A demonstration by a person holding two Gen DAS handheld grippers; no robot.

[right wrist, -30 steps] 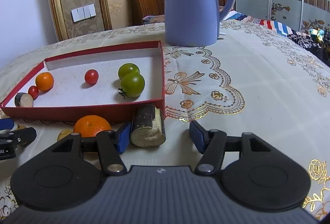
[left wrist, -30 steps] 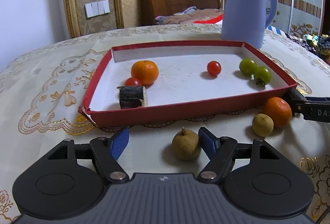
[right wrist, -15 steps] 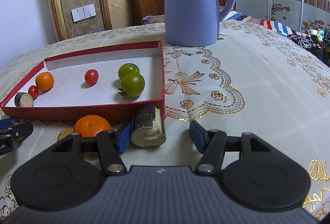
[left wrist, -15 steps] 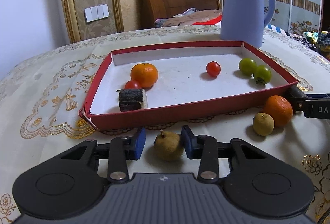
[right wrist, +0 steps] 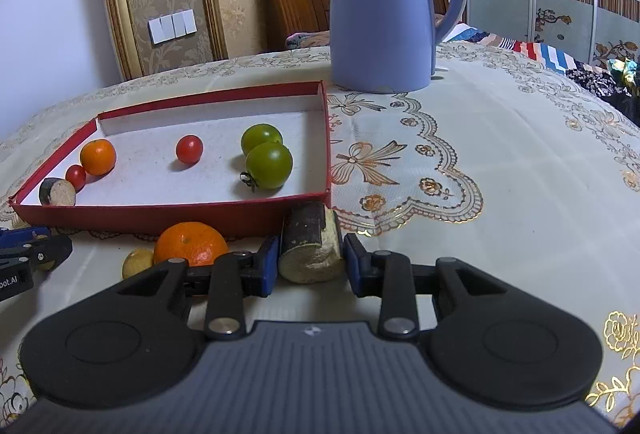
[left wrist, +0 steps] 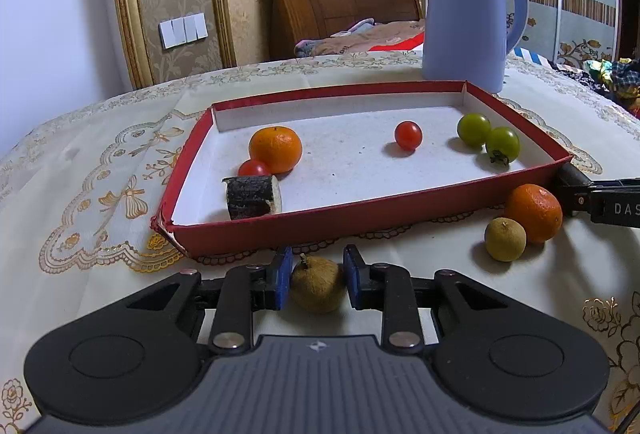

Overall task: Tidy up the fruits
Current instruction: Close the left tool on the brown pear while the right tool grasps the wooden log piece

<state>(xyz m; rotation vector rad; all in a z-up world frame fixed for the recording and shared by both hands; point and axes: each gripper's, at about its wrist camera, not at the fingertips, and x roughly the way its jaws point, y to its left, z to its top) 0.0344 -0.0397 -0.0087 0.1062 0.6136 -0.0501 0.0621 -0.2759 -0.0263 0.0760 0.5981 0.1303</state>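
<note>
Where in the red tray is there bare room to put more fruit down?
The red tray is bare in the middle, between the orange and the red cherry tomato, and along the near wall. Crowded: left end by the sugarcane piece, right corner by the green tomatoes.

Your left claw (left wrist: 316, 279) now clamps the brown fruit (left wrist: 317, 287), no longer wide apart; your right claw (right wrist: 309, 263) is closing around the cane piece (right wrist: 310, 248).

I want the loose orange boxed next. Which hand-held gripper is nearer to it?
Right. The right hand-held gripper sits just beside the orange; the left hand-held gripper is farther, beyond a small yellow-green fruit.
</note>
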